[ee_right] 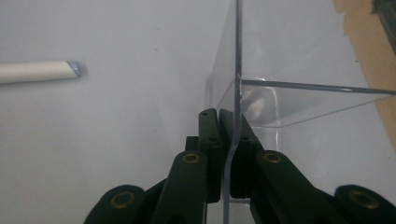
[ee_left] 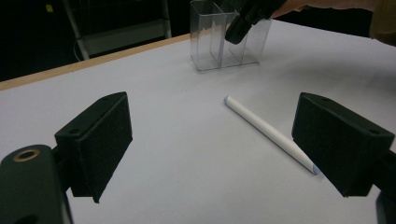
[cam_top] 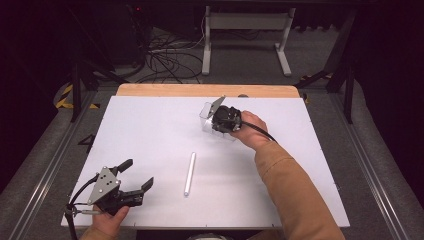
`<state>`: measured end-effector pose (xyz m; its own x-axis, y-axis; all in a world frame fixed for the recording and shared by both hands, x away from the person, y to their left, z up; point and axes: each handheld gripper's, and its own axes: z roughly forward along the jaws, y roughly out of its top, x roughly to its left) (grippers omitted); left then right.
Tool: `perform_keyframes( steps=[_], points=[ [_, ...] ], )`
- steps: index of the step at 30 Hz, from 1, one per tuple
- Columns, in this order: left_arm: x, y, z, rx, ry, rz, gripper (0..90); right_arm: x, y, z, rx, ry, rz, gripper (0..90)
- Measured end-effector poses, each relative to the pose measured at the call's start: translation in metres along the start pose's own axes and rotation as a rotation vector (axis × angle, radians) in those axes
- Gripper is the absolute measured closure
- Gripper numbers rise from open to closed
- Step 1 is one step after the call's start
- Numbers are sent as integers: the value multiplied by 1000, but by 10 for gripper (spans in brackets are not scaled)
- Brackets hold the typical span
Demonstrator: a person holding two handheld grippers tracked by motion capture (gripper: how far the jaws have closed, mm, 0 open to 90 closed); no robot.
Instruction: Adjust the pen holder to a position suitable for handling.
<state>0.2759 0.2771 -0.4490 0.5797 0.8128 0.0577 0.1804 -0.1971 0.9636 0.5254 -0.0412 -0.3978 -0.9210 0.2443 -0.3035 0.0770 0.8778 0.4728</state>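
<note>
pinching clear box (ee_right: 261, 100) wall | right gripper (ee_right: 223, 122) | white tube (cam_top: 189, 173) apart

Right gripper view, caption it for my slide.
Right gripper shut on clear container wall; white tube lies nearby.

Between the black right hand-held gripper (ee_right: 223, 140) jaws is a clear container (ee_right: 299, 100); to its left a white pen (ee_right: 37, 71) lies on the white desk (cam_top: 150, 130) with a wooden edge.
</note>
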Motion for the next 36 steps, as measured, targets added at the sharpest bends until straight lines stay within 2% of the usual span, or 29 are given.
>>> perform_keyframes(
  steps=[3, 9, 11, 12, 13, 18, 19, 20, 23, 25, 29, 31, 36],
  points=[
    [0, 0, 1, 1, -3, 2, 130, 1, 0, -10, -21, -2, 15, 870],
    [-1, 1, 4, 6, -11, 0, 130, 8, -1, -38, -67, 8, 1, 860],
    [-1, 1, 5, 3, -12, 5, 130, 12, -3, -53, -83, 16, -21, 857],
    [-2, 1, 6, 5, -13, -1, 130, 12, -3, -53, -83, 16, -21, 857],
    [-2, 2, 6, 5, -13, 0, 130, 15, -4, -57, -87, 18, -14, 855],
    [-3, 2, 8, 6, -16, 6, 130, 28, -8, -75, -90, 43, -57, 853],
    [-3, 3, 8, 8, -18, 9, 130, 36, -10, -81, -91, 57, -67, 849],
    [-3, 3, 8, 11, -18, 10, 130, 36, -10, -81, -91, 57, -67, 849],
    [-3, 3, 9, 10, -18, 7, 130, 50, -16, -87, -89, 85, -92, 844],
    [-3, 3, 9, 11, -18, 8, 130, 53, -17, -86, -84, 90, -100, 836],
    [-4, 3, 9, 11, -17, 10, 130, 65, -25, -82, -50, 151, -106, 840],
    [-4, 3, 10, 11, -16, 10, 130, 72, -27, -80, -30, 166, -119, 854],
    [-4, 3, 10, 12, -15, 13, 130, 85, -31, -77, -38, 193, -124, 859]
  ],
)
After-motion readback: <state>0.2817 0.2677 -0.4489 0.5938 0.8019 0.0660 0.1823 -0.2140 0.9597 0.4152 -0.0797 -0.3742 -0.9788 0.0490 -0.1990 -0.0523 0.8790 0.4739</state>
